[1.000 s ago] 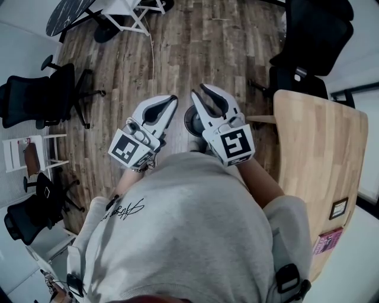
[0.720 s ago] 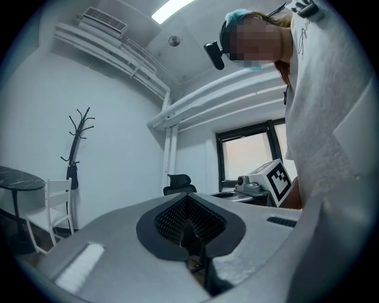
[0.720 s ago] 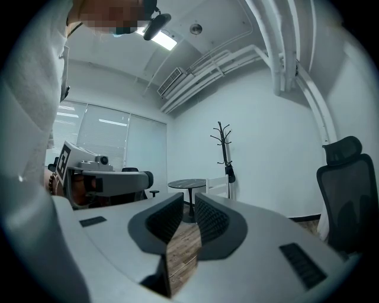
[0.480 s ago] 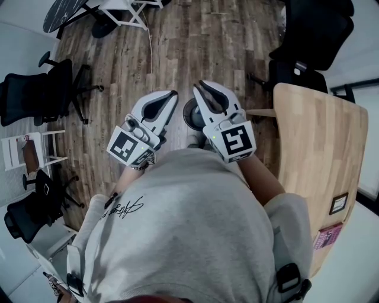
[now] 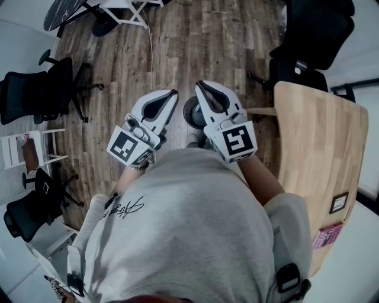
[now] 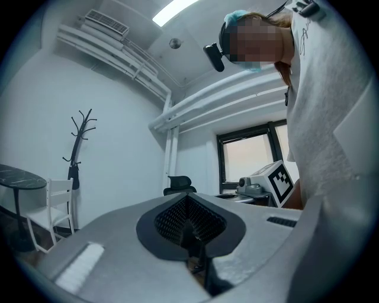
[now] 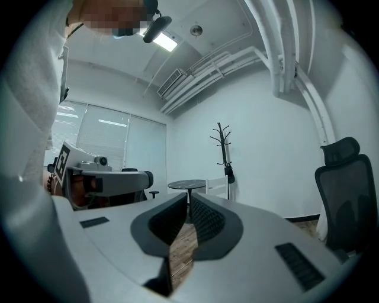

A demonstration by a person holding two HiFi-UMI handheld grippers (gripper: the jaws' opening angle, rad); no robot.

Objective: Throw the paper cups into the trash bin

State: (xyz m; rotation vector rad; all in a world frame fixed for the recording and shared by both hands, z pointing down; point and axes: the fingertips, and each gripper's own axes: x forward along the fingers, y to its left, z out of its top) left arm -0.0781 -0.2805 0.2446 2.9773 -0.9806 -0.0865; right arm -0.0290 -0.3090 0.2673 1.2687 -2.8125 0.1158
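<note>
In the head view, both grippers are held out level in front of the person's grey sweatshirt, above the wooden floor. A dark round trash bin [image 5: 190,112] stands on the floor below, showing between them. My left gripper [image 5: 173,93] is shut with nothing in it; in the left gripper view its pads [image 6: 177,219] meet. My right gripper [image 5: 200,85] has just been closing and its tips now meet, empty; the right gripper view shows the same [image 7: 188,200]. No paper cup is in view.
A light wooden table [image 5: 320,148] stands at the right, with a black office chair [image 5: 311,41] behind it. More black chairs [image 5: 41,94] and a white rack [image 5: 26,154] line the left. A round dark table [image 5: 65,15] sits far left.
The right gripper's jaws have closed from a clear gap to touching tips. Both hands stay almost in place over the bin.
</note>
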